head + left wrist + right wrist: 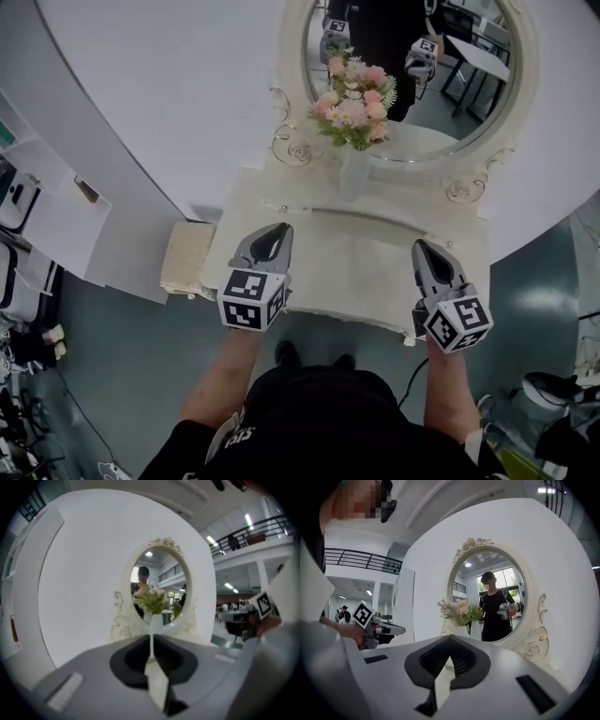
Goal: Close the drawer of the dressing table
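Left fingers: your left gripper [280,228] has its fingers [133,656] clenched tip to tip, with nothing between them.
Right fingers: your right gripper [419,245] is the same, its fingers [465,659] pressed together at the tips and empty.
Dressing table: its counter [356,272] lies directly under both sets of fingertips. Your two grippers hover over it well apart, both pointing toward the mirror [469,89].
Drawer: no view shows its front, so you cannot tell whether it is in or out. Only the counter's near edge [352,322] shows. It runs behind your fingertips, beneath the bodies of both grippers.
Vase: the vase [353,175] stands ahead of your fingertips at the back of the counter, between the two grippers. In the left gripper view it sits straight beyond the closed tips.
Flowers: the flowers [354,98] rise from the vase, farther ahead of your fingers and against the mirror.
Stool: a pale cushioned stool [185,261] stands off the counter's end, outboard of your left fingers.
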